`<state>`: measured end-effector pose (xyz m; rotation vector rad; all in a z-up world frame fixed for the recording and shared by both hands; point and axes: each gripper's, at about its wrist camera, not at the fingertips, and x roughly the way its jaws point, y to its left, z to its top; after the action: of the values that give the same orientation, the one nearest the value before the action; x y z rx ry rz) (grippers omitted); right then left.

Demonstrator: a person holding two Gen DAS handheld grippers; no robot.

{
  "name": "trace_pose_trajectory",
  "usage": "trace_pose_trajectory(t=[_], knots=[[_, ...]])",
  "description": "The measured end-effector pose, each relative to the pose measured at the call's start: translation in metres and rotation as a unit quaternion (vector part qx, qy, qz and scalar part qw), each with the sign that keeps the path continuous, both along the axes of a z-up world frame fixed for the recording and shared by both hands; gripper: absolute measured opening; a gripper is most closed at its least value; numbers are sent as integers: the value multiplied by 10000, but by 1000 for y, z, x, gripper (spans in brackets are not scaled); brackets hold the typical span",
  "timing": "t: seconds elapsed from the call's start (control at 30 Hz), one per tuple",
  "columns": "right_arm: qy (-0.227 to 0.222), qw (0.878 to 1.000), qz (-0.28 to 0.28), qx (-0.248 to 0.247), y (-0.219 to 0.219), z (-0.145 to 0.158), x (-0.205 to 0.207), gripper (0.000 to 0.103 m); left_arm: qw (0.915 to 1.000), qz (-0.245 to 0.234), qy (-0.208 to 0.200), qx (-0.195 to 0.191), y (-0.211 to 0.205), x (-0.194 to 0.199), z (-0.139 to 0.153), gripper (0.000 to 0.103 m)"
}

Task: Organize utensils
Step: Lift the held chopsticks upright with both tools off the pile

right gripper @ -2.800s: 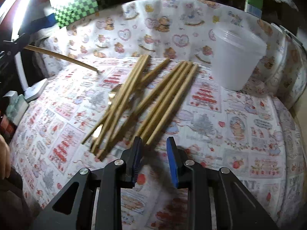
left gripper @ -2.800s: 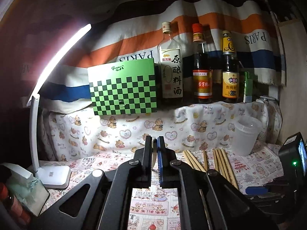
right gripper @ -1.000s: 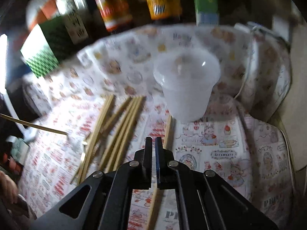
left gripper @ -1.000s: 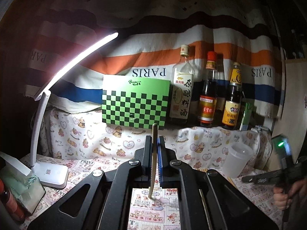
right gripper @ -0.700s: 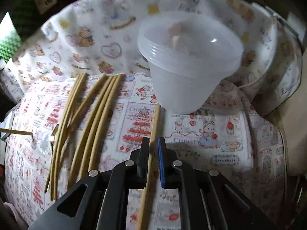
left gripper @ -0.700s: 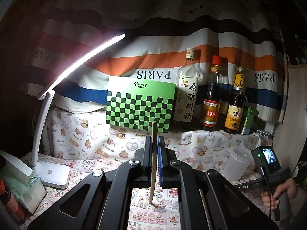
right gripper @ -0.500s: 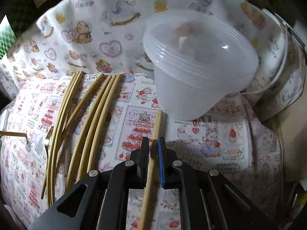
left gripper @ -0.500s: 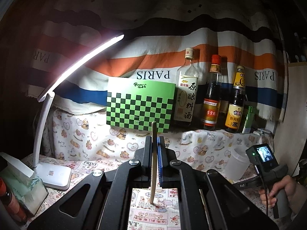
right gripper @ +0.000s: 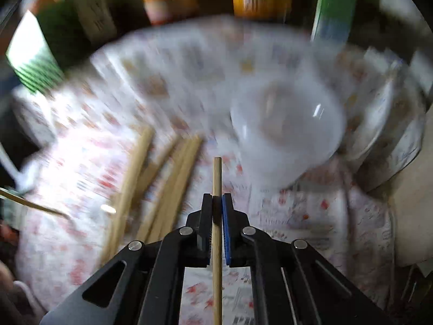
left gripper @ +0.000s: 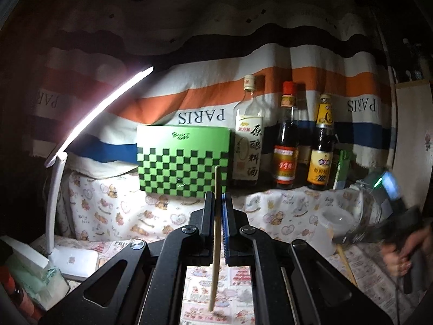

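Since the frame half a second earlier, the right gripper [right gripper: 216, 203] had lifted its chopstick [right gripper: 217, 178] off the patterned tabletop [right gripper: 311, 216], and the plastic cup [right gripper: 286, 135] had shifted from directly ahead of the jaws to the upper right of the right wrist view, which was now motion-blurred. The right jaws were clamped narrowly on this chopstick, whose long axis ran straight up the frame along the gripper's pointing line, its free tip ending just left of and below the cup. The remaining chopsticks [right gripper: 173, 178] lay bundled on the tabletop at centre left, angled toward the upper right. In the left wrist view, the left gripper [left gripper: 216, 211] held a second chopstick [left gripper: 216, 189] with jaws closed narrowly on it, the stick standing nearly upright in frame centre, while the cup [left gripper: 333, 227] sat at lower right, well apart. The right hand was judged the nearer to the cup; insertion would require carrying the stick's tip up and rightward over the rim.
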<state>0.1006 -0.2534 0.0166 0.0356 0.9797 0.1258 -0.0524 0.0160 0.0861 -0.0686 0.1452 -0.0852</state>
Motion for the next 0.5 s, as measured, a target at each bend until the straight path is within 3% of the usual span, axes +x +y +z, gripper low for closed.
trace_pose_trajectory(t=[0.17, 0.23, 0.37, 0.5], knots=[[-1361, 9871, -97, 832, -21, 97, -43, 8, 9996, -189, 171, -94, -18, 17, 22, 4], [-2025, 9752, -355, 816, -33, 130, -63, 8, 9993, -304, 195, -130, -27, 22, 34, 4], [-3062, 9453, -728, 862, -48, 174, -90, 8, 9960, -767, 276, -379, -47, 33, 57, 4], [-4175, 8969, -1042, 1023, -69, 190, -116, 8, 9890, -1109, 286, -931, -66, 47, 75, 4]])
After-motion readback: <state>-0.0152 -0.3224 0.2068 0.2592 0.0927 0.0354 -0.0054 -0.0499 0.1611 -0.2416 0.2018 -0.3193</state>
